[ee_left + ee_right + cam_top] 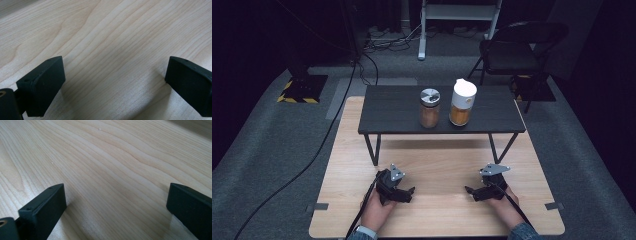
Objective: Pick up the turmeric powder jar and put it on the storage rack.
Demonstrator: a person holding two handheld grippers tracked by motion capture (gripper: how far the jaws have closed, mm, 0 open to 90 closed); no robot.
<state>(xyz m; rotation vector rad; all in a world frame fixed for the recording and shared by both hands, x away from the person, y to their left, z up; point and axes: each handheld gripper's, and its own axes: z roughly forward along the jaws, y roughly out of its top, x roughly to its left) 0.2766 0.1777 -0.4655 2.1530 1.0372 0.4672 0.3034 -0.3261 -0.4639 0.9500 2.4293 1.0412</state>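
Two jars stand on a small black shelf table [397, 107]: a jar with a metal lid [430, 107] holding brown contents, and to its right a taller jar with a white cap [462, 102] holding orange contents. My left gripper [409, 194] rests low on the light wooden tabletop [437, 205] at the front left, held by a hand. It is open, with bare wood between its jaws [113, 82]. At the front right, my right gripper [470, 192] also rests low on the wood, open and empty [116, 205]. Both grippers point toward each other, well in front of the jars.
The black shelf table stands on thin legs [373, 149] at the far half of the wooden top. A black folding chair [517, 50] stands behind on the grey carpet. Cables [327, 135] trail over the floor at the left. Tape marks [319, 206] sit on the tabletop's front corners.
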